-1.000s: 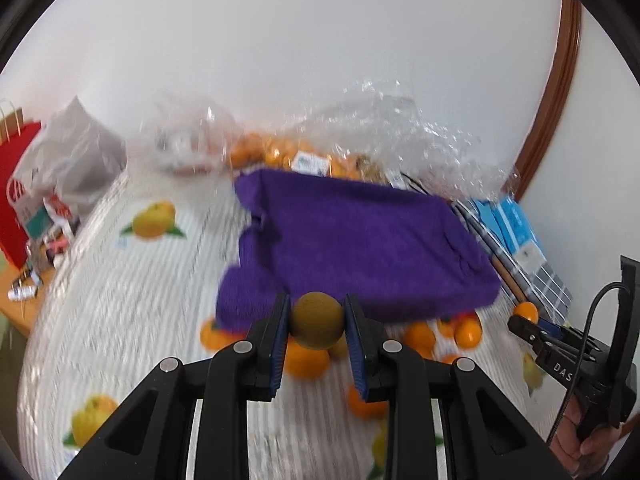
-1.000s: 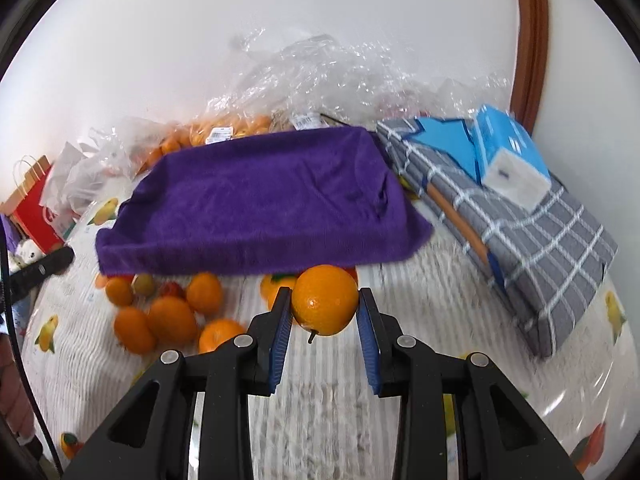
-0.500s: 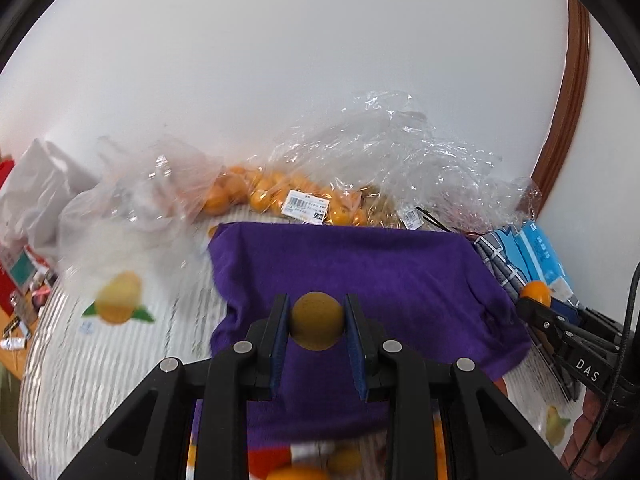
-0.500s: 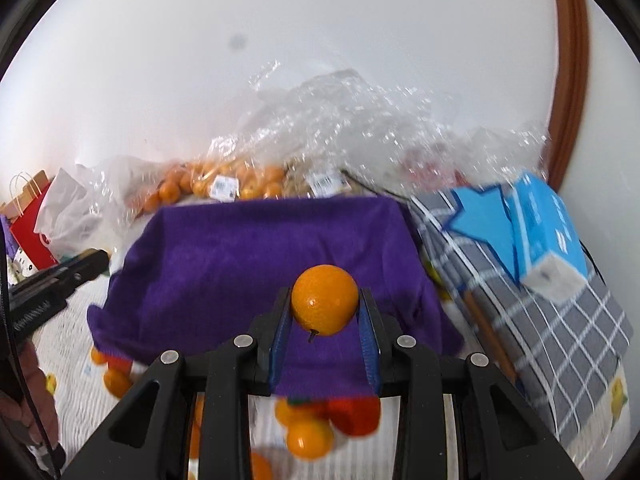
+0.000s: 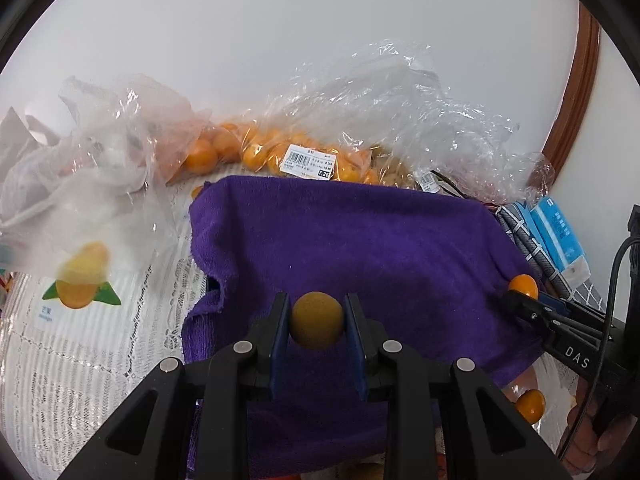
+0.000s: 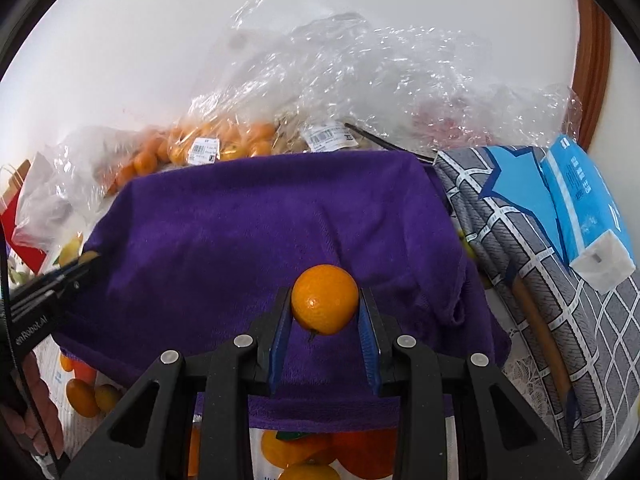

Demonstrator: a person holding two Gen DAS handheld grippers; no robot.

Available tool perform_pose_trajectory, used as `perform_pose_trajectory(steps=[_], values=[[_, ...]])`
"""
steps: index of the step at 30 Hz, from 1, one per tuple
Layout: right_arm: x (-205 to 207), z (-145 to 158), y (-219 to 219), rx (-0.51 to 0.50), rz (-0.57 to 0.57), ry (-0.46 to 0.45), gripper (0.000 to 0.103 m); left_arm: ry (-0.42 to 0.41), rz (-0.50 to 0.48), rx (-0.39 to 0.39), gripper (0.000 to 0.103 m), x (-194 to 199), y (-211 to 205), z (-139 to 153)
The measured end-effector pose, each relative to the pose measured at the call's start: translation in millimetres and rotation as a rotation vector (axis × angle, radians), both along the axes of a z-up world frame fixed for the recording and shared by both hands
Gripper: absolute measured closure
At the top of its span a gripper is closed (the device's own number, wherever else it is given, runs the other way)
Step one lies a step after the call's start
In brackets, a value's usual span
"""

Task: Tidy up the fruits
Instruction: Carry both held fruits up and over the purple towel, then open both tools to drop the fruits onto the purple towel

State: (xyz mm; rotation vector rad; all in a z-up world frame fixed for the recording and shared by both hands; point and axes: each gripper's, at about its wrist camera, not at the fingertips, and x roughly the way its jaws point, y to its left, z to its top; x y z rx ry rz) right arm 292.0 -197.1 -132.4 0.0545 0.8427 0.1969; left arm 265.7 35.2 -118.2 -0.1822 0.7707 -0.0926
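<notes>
I have a fruit in each gripper. The brown fruit point(image 5: 317, 321) sits clamped between the pads of the left gripper point(image 5: 317, 330), and the orange point(image 6: 325, 299) is pinched the same way in the right gripper point(image 6: 325, 312), its stem end turned down and toward me. Both are round, so there is no long axis to line up; what matters for the next move is what lies under them. Each fruit hangs above the near half of the purple towel point(image 5: 360, 240), with towel showing beyond and to both sides of the fingers, so a put-down from here would land on cloth, I think. The brown one is dull, matte and smaller; the orange is glossy and bright, bulging above the pads. The two grippers are side by side, the left over the towel's left part, the right over its right. Loose oranges point(image 6: 86, 396) lie on the tablecloth point(image 5: 100, 340) short of the towel, and bagged fruit point(image 5: 256, 148) lies behind it.
</notes>
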Motion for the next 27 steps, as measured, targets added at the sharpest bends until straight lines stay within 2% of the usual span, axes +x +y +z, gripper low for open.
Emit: perform_pose_trajectory(steps=[7,13,24,27], values=[[7,-14,-3,0.009,-0.005,0.041,0.071,0.016,-0.012,-0.053,0.077,0,2,-7],[8,-20,-2,-0.003,-0.001,0.047,0.071,0.027,-0.021,-0.001,0.077,3,-8,-14],[7,-24,3,-0.053,0.011,0.048,0.070,0.032,-0.021,0.033,0.077,4,-11,-17],[6,-22,4,-0.057,0.017,0.044,0.067,0.030,-0.021,0.036,0.077,4,-11,-18]])
